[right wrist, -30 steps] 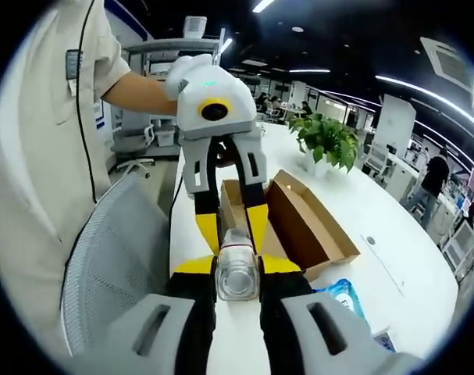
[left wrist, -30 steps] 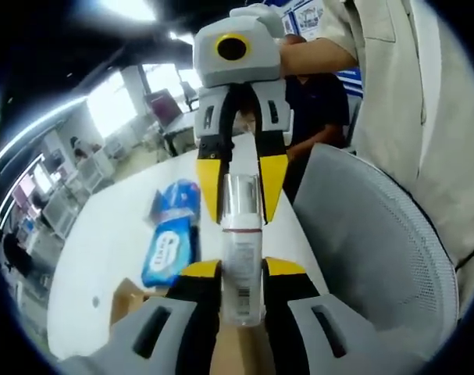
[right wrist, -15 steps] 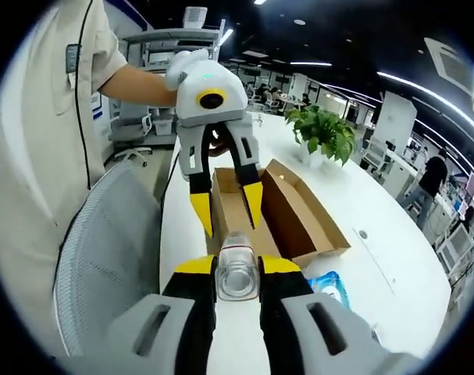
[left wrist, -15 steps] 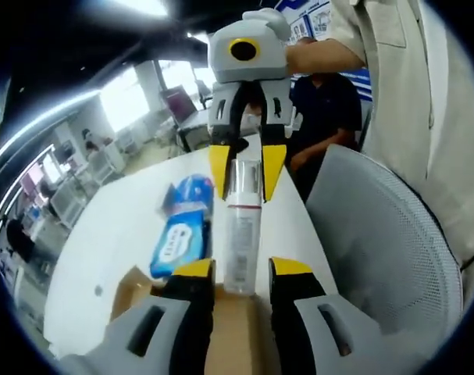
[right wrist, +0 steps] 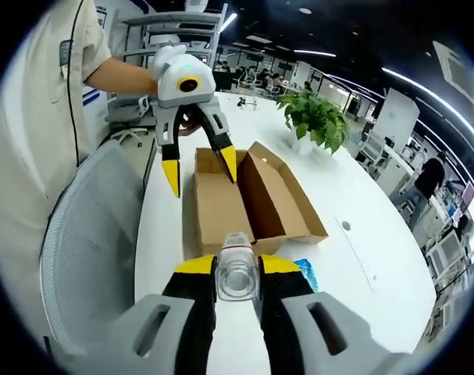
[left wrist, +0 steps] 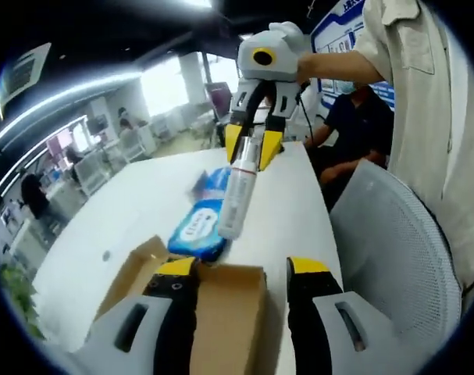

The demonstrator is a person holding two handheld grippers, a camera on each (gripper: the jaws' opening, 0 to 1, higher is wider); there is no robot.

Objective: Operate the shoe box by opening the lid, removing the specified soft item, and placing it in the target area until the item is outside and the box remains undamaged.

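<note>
My right gripper (right wrist: 237,269) is clamped on the capped end of a clear bottle (left wrist: 238,194), held out over the tabletop (right wrist: 361,234); my left gripper (left wrist: 240,269) stands wide, holding nothing, above the near end of the open box (right wrist: 248,195).

Risks, as I judge them. The grip sits at one end only, so the long free end could swing or slip from between the jaws if I tilt or jolt the hand, and the bottle would then drop onto the tabletop or roll off its edge. The left gripper's open jaws hang close over the cardboard wall; a careless drop there could crease or tear it.

Position. In the left gripper view the bottle hangs from the right gripper, its free end just above the blue pack (left wrist: 197,232) beyond the box. It is outside the box, well apart from my left gripper.
</note>
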